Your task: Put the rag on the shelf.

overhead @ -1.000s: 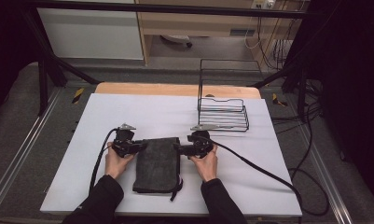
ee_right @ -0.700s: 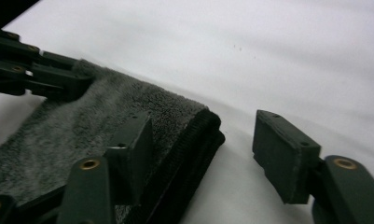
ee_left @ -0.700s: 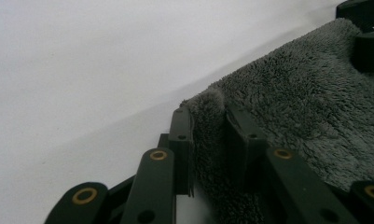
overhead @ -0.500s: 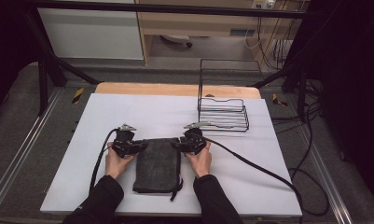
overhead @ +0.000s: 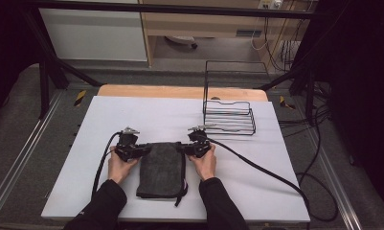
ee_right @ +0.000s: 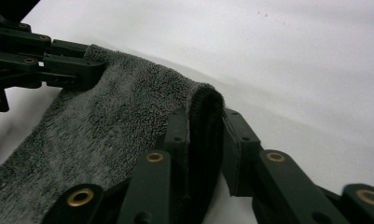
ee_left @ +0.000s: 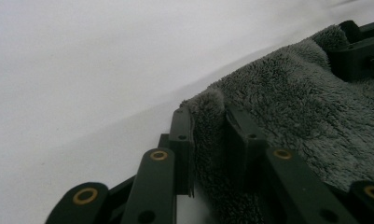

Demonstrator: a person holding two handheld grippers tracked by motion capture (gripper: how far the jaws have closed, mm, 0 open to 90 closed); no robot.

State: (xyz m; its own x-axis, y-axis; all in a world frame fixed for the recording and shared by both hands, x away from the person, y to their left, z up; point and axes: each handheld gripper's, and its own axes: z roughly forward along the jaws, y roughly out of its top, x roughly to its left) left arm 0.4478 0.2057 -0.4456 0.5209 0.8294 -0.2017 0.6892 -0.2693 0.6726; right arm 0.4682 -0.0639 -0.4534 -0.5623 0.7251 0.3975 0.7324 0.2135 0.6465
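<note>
The dark grey towel (overhead: pixel 162 168) lies folded into a long strip near the front of the white table (overhead: pixel 132 115), its length running near to far, with a dark loop or strap trailing at its near right corner. We hold it by its two far corners. The left gripper (overhead: pixel 132 151) is clamped on the far left corner; in the left gripper view a fold of pile (ee_left: pixel 212 140) stands pinched between the jaws. The right gripper (overhead: pixel 195 147) is clamped on the far right corner, where the rolled hem (ee_right: pixel 205 126) sits between its jaws.

We judge the step in hand to be lifting or folding the towel by this far edge. To do it well:

- Keep both jaws closed on all the layers, since the pile is thick and a layer could slip out.
- Raise both hands together and level, so that the edge stays taut and square.
- Watch the trailing loop, which may drag.

The wire rack (overhead: pixel 229 114) stands well apart, at the far right of the table.
</note>
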